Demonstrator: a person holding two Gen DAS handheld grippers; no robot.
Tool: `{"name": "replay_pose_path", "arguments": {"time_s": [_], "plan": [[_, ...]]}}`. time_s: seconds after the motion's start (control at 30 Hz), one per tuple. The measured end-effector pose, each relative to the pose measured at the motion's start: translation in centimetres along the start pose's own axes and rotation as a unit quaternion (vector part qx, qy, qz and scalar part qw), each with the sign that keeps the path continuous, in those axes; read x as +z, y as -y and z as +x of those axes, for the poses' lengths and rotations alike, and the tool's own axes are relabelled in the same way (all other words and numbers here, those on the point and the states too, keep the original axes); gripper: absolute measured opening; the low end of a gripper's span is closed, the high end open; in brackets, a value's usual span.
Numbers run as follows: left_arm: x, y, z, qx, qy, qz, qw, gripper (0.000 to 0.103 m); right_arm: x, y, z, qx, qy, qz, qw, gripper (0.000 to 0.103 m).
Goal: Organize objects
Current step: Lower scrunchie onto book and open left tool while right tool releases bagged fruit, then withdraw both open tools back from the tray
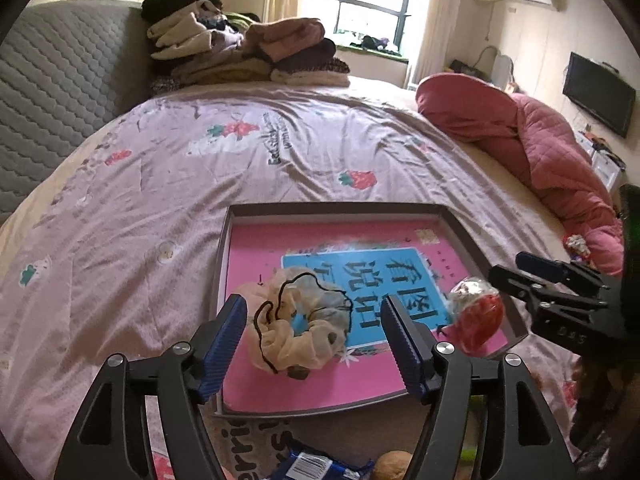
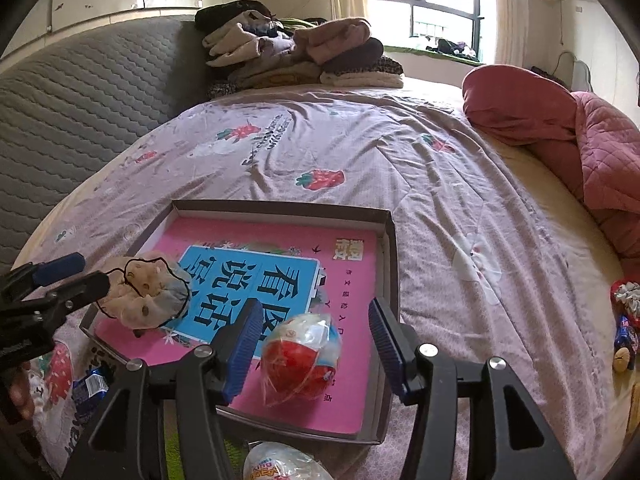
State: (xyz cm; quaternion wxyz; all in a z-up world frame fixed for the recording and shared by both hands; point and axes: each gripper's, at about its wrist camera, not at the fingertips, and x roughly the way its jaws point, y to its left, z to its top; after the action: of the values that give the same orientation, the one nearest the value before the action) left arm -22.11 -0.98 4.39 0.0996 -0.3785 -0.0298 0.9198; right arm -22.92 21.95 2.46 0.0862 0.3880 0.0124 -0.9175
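A: Left gripper [image 1: 312, 344]?
B: Jaws wide, holding nothing. Scrunchie [image 1: 298, 320] lies between them in the tray [image 1: 340, 210], untouched.
A: Right gripper [image 2: 312, 346]?
B: Also apart, empty. Egg [image 2: 300, 360] sits in the tray's near right corner, clear of both pads.

Sheer cloth scrunchie [image 1: 298, 320], glossy plastic-wrapped egg [image 2: 300, 360], matt cardboard tray [image 2: 390, 264], wrinkled cotton bedsheet [image 1: 160, 200].

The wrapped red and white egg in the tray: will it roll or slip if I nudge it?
The egg looks rounded, so it would probably roll on the tray's flat pink base. Its glossy, crinkled wrapper may slip between fingers. It seems light.
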Motion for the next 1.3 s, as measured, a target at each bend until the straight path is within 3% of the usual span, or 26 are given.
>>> {"name": "replay_pose_path", "arguments": {"time_s": [0.67, 1.03, 1.3], "plan": [[-1.4, 2.0, -4.1, 0.002, 0.030, 0.012, 0.9995, 0.071, -0.1, -0.7, -4.0, -0.009, 0.048, -0.010, 0.999, 0.055], [-3.1, 2.6, -6.5, 0.021, 0.049, 0.017, 0.9984, 0.071, -1.0, -0.9, -6.9, -0.011, 0.078, -0.009, 0.997, 0.055], [-4.3, 3.4, -7.4, 0.024, 0.054, 0.020, 0.9980, 0.071, -2.0, -0.8, -7.3, -0.006, 0.073, -0.001, 0.997, 0.055]]}}
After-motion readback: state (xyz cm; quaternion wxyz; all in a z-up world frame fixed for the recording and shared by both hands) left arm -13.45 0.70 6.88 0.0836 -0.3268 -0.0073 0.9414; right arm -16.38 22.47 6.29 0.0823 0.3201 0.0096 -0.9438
